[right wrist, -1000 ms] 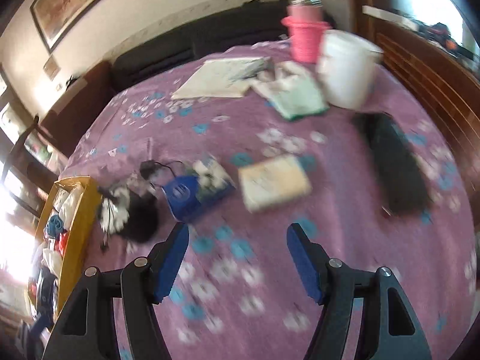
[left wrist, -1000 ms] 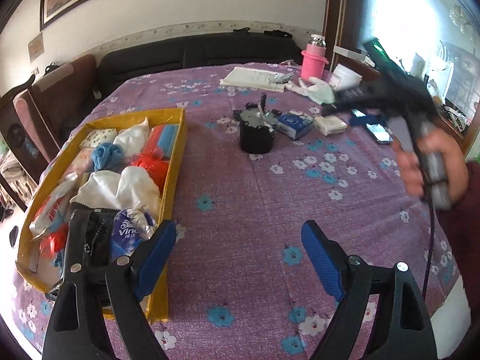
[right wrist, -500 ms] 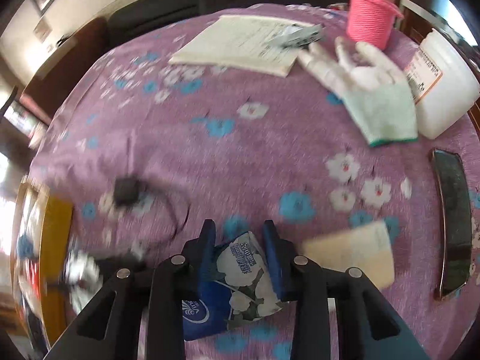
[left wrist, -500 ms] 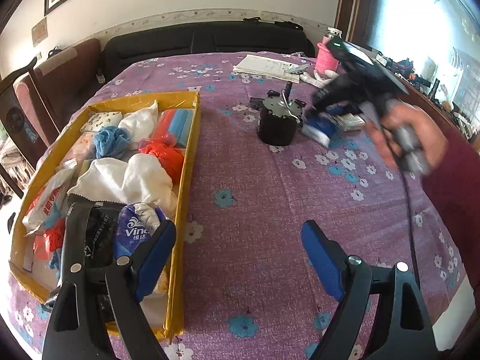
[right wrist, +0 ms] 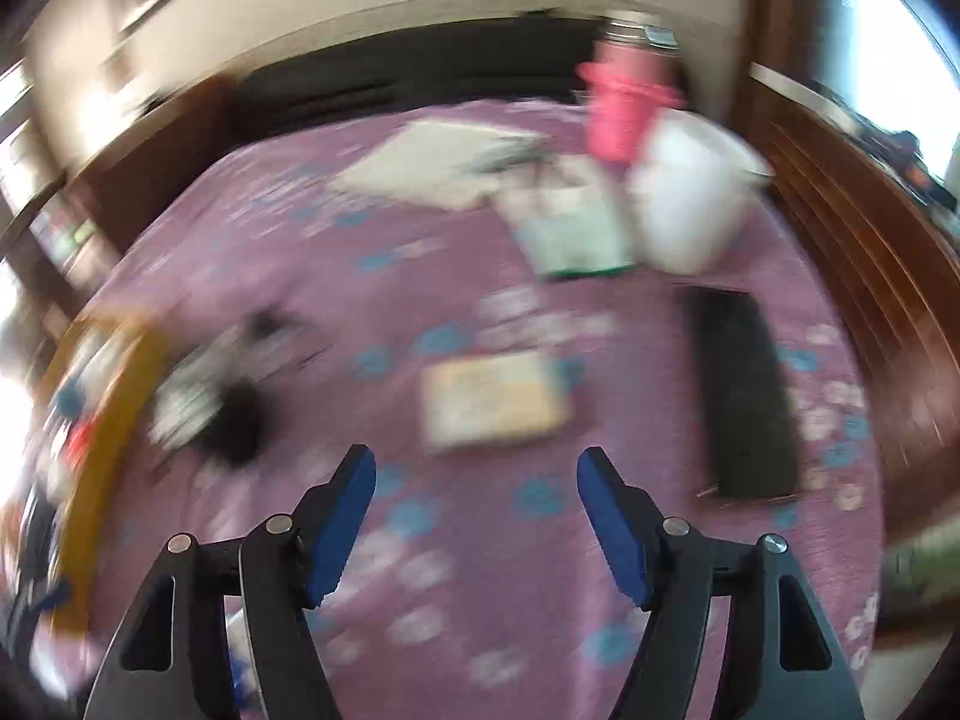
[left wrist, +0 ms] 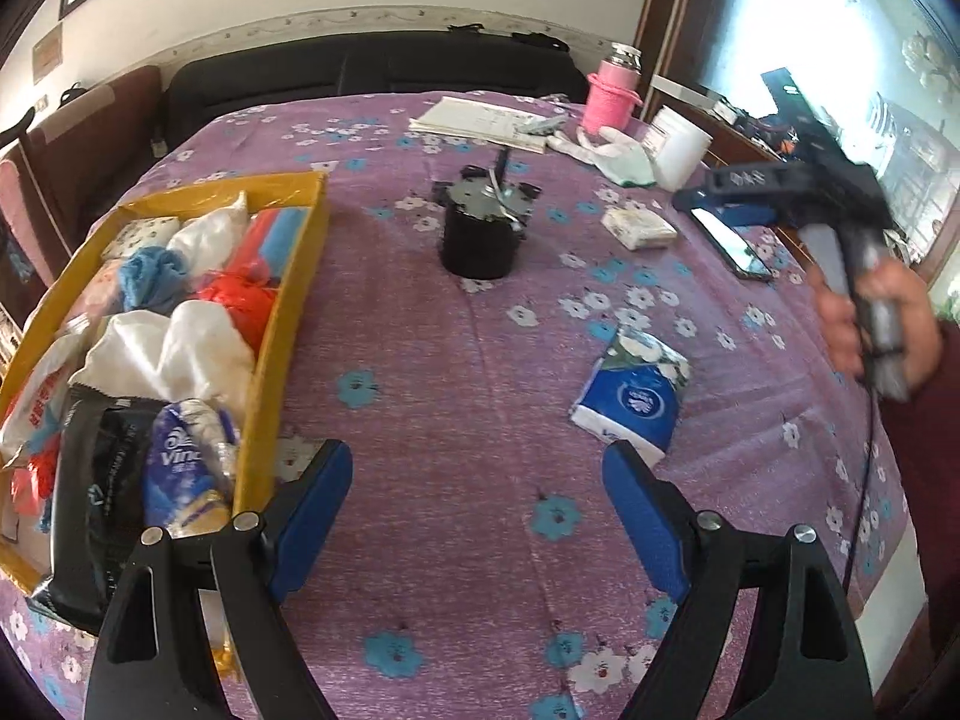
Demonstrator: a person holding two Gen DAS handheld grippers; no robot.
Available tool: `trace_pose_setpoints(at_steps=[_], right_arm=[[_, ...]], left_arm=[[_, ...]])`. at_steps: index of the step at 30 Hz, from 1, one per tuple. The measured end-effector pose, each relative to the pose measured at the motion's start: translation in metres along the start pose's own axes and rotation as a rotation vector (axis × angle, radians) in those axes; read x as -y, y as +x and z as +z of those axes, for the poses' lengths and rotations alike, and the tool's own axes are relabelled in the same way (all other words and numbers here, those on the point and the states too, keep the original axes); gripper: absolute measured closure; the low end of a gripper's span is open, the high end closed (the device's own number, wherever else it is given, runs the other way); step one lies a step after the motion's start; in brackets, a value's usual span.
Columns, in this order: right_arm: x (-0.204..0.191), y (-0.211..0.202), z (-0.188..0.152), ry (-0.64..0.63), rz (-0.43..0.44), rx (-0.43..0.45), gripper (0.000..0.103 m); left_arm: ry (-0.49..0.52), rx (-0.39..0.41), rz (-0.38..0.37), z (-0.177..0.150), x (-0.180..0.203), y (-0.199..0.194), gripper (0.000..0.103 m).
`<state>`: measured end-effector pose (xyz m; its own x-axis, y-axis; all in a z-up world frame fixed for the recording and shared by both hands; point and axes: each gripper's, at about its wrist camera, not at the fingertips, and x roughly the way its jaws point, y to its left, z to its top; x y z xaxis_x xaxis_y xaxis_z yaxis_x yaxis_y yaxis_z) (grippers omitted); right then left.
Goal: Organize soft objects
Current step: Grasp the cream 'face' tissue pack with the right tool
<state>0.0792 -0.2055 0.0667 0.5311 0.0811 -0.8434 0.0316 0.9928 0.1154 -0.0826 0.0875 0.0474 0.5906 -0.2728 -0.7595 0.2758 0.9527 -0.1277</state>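
- L gripper (left wrist: 477,489) had its jaws wide apart, nothing between them, hovering over the purple floral tablecloth (left wrist: 456,360) just beside the yellow box (left wrist: 282,324).
- R gripper (right wrist: 477,507) also spread apart & empty; its view was badly blurred. Seen from the L cam, it was held up in the person's hand (left wrist: 876,324) at far right, above the table.
- Blue tissue pack (left wrist: 630,399) lay flat on the cloth, apart from both grippers, near the L gripper's right finger.
- Yellow box held soft stuff: white cloth (left wrist: 174,348), red bag (left wrist: 240,294), blue cloth (left wrist: 144,276), Vinda pack (left wrist: 186,468).
- Small pale tissue pack (left wrist: 639,228) sat further back, near a phone (left wrist: 729,243).
- Black motor (left wrist: 483,231) stood mid-table.
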Motion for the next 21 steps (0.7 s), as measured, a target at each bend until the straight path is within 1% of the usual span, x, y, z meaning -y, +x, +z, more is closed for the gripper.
trace_pose_setpoints(at_steps=[2, 5, 8, 11, 12, 14, 15, 16, 19, 21], right_arm=[[0.011, 0.013, 0.007, 0.037, 0.001, -0.016, 0.029], [0.017, 0.035, 0.016, 0.1, 0.02, -0.063, 0.029], [0.011, 0.055, 0.025, 0.16, 0.005, -0.089, 0.029], [-0.002, 0.073, 0.036, 0.187, -0.024, -0.085, 0.029], [-0.006, 0.077, 0.037, 0.181, -0.034, -0.09, 0.029], [-0.016, 0.087, 0.036, 0.13, -0.064, -0.131, 0.03], [-0.024, 0.086, 0.035, 0.071, -0.098, -0.123, 0.033], [-0.029, 0.085, 0.031, 0.027, -0.101, -0.134, 0.033], [-0.03, 0.072, 0.011, -0.05, -0.077, -0.161, 0.033], [-0.026, 0.057, -0.011, -0.1, -0.038, -0.184, 0.033]], left_arm=[[0.012, -0.01, -0.002, 0.0, 0.002, 0.003, 0.018], [0.019, -0.021, -0.003, 0.0, 0.003, 0.007, 0.018], [0.016, -0.027, 0.0, 0.001, 0.002, 0.01, 0.018], [0.011, -0.032, 0.002, 0.002, 0.001, 0.011, 0.018], [0.011, -0.033, 0.003, 0.002, 0.001, 0.011, 0.018], [0.012, -0.034, 0.003, 0.002, 0.0, 0.011, 0.018], [0.011, -0.032, 0.003, 0.001, 0.0, 0.01, 0.018], [0.01, -0.03, 0.004, 0.001, -0.001, 0.008, 0.018], [0.003, -0.026, 0.0, 0.0, -0.003, 0.005, 0.018], [-0.007, -0.024, -0.009, 0.0, -0.005, 0.003, 0.018]])
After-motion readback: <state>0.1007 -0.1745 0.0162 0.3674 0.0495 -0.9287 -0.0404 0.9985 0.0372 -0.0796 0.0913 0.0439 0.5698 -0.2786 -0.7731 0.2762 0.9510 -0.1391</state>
